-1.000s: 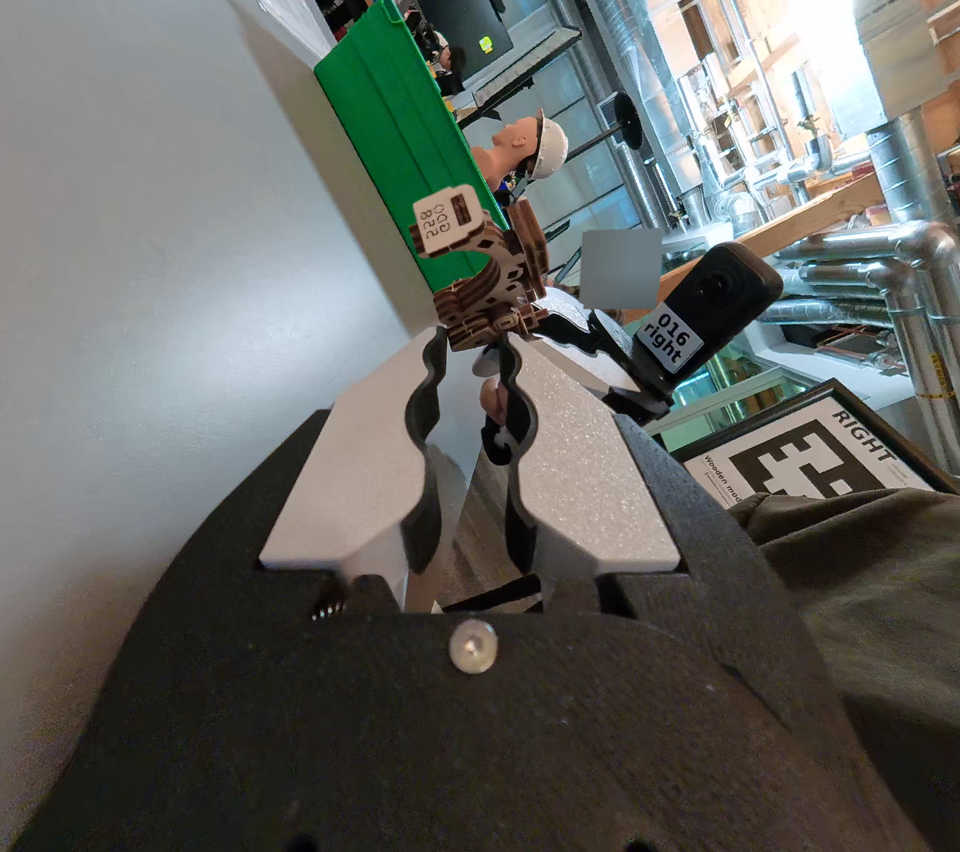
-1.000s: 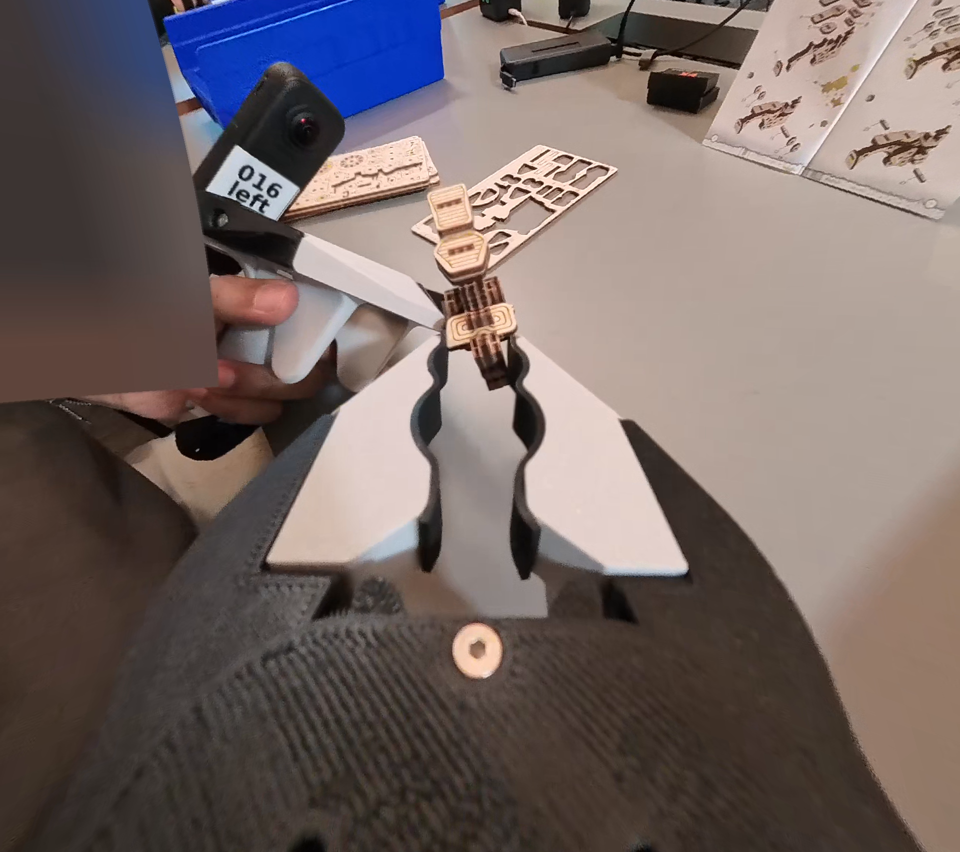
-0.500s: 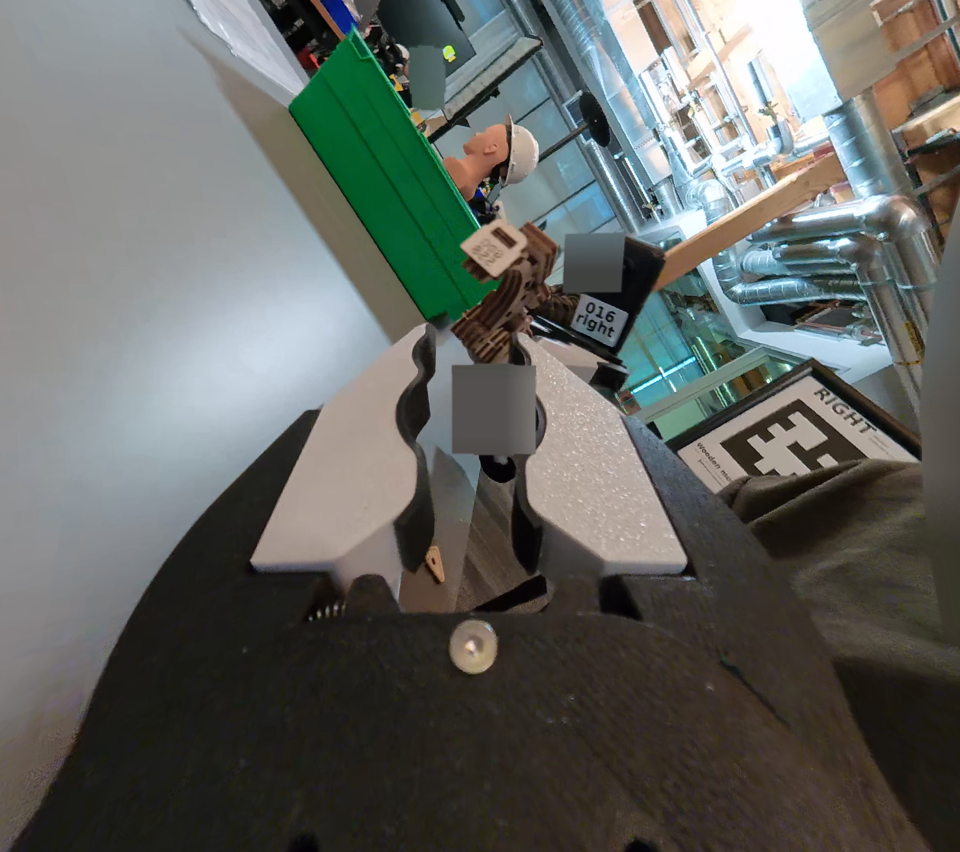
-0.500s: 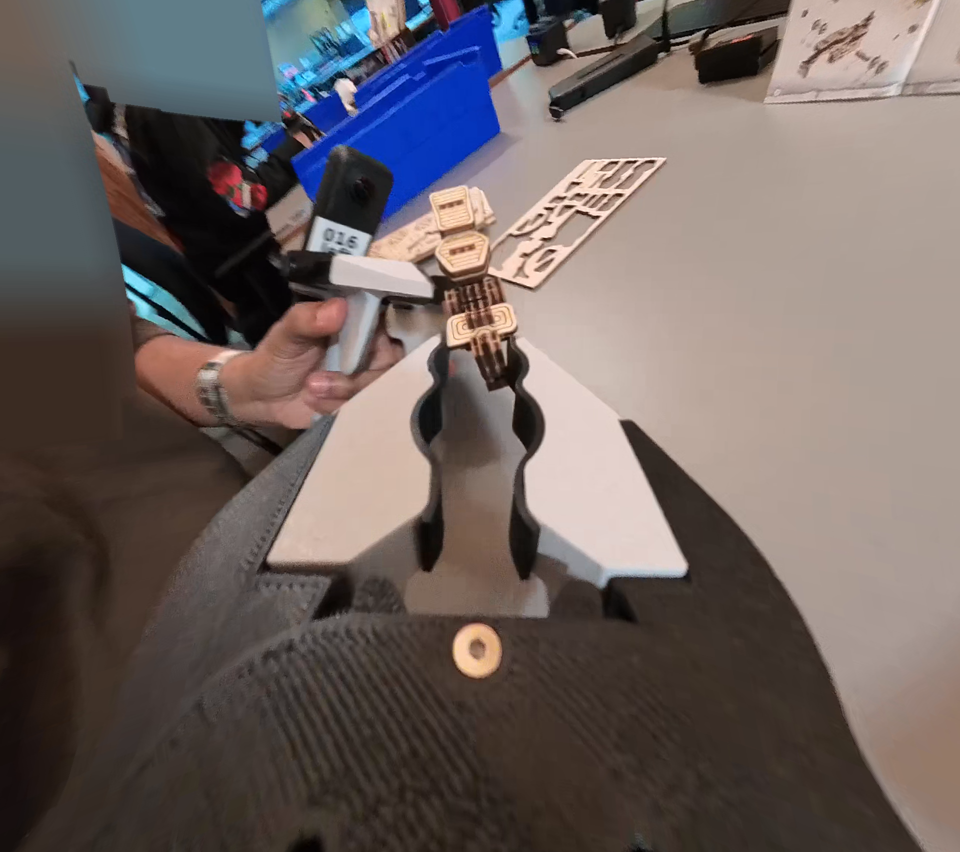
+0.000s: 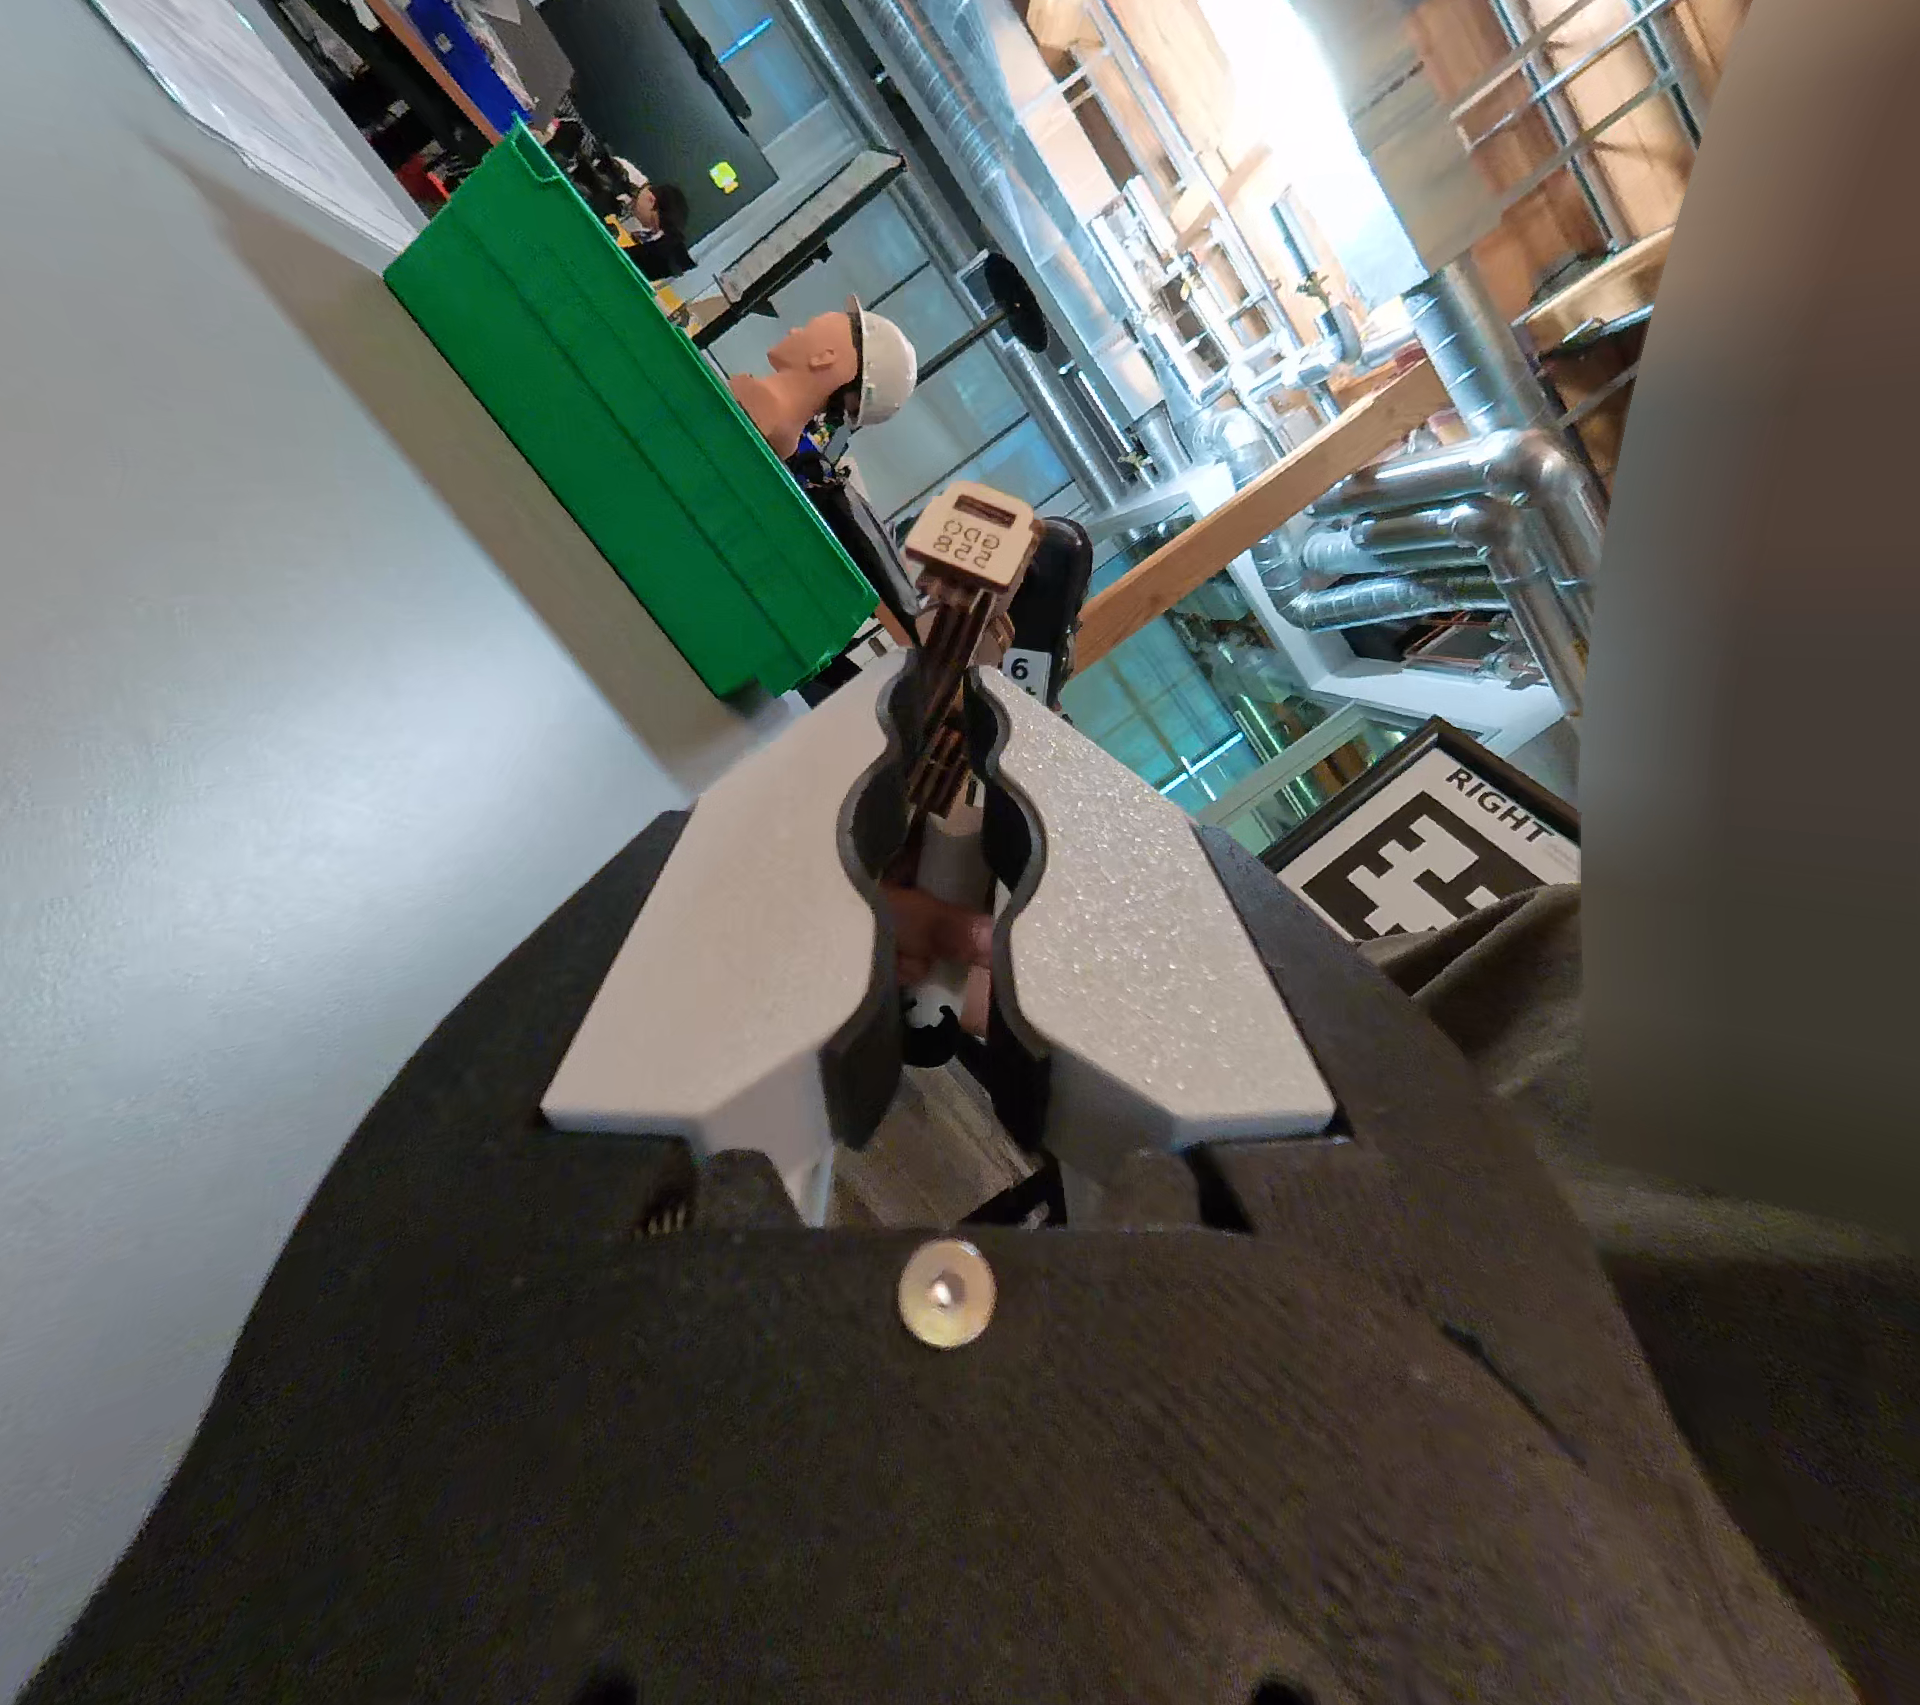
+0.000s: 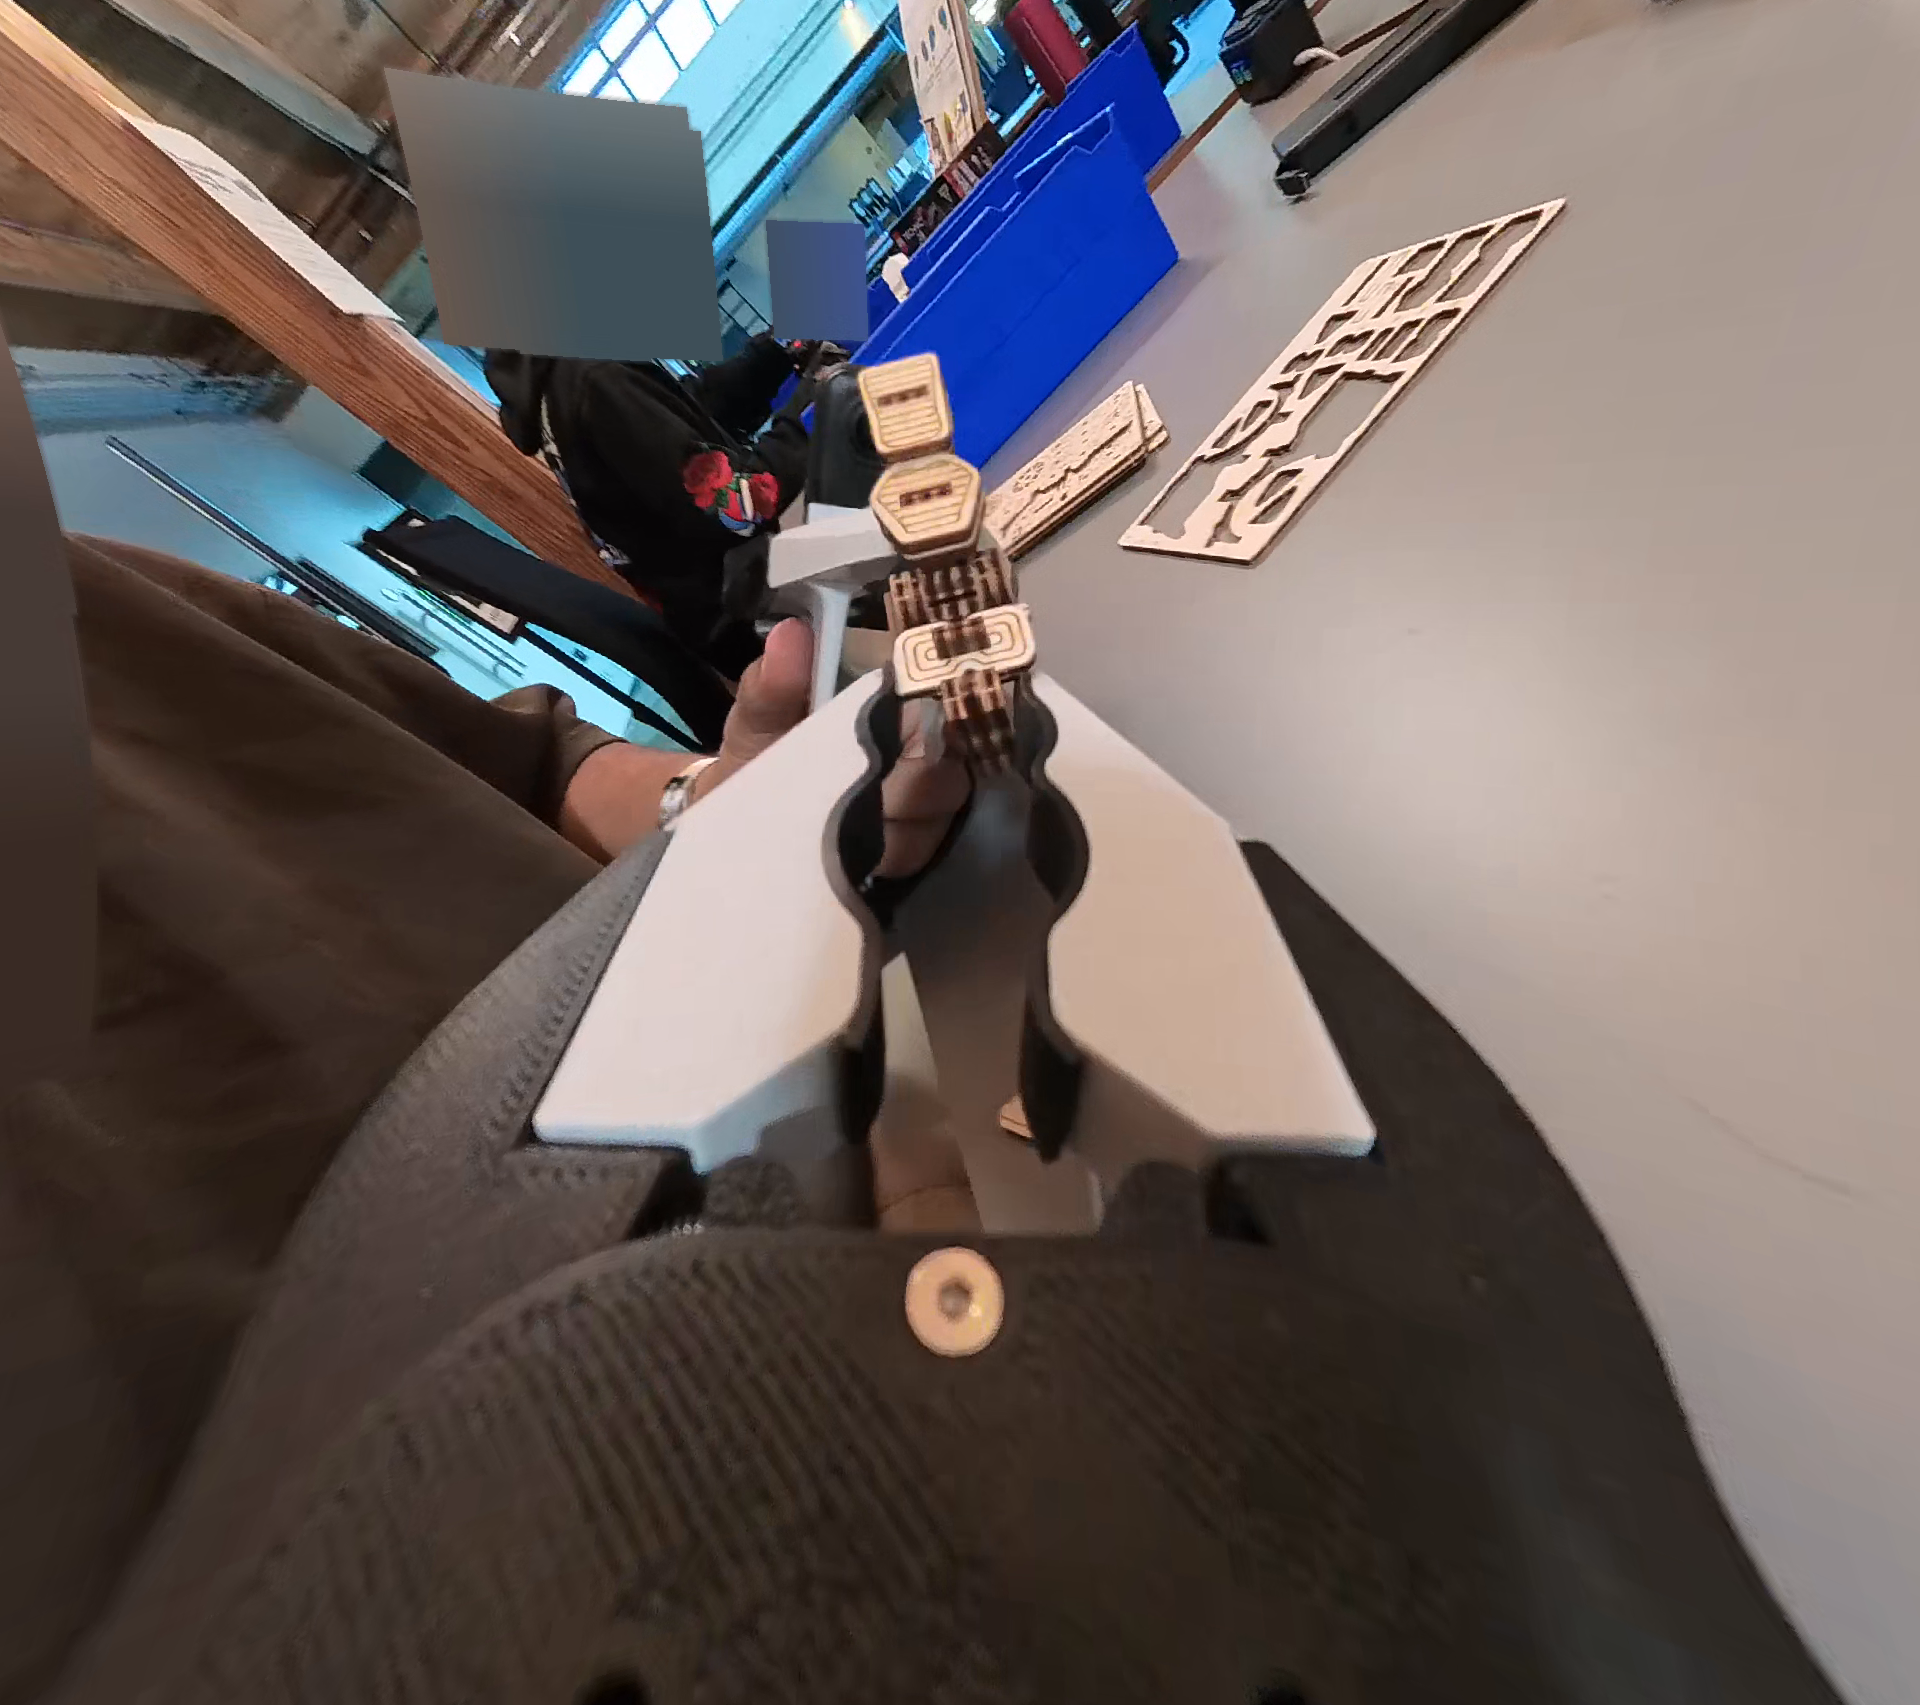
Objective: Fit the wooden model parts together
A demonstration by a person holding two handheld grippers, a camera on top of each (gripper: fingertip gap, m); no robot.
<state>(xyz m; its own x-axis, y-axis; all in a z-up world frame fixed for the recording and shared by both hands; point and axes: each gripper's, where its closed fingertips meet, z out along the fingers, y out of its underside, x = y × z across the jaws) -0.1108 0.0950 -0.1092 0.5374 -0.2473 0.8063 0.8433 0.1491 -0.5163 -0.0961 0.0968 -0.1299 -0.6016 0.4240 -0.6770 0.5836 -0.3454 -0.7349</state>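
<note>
A partly built wooden model (image 6: 951, 575) of stacked brown slats with pale engraved plates is held up above the grey table (image 6: 1558, 772). My right gripper (image 6: 956, 705) is shut on its lower end. My left gripper (image 5: 940, 694) is shut on the same model (image 5: 961, 616), which shows edge-on in the left wrist view with a pale plate on top. The left gripper's white finger (image 6: 831, 559) shows in the right wrist view, touching the model's left side, with a hand (image 6: 774, 689) below it. The right gripper's black camera (image 5: 1055, 585) sits just behind the model.
A cut-out wooden parts sheet (image 6: 1340, 388) and a stack of sheets (image 6: 1081, 460) lie on the table. Blue bins (image 6: 1039, 284) and black devices (image 6: 1403, 55) stand at the back. A green bin (image 5: 623, 429) and a framed marker board (image 5: 1434, 834) are near. A person in black (image 6: 644, 460) sits beyond. Less than 4 cm separates the two grippers' tips.
My left gripper's jaws have closed from wide open onto the model. The model now shows edge-on in the left wrist view. Both grippers have tilted further.
</note>
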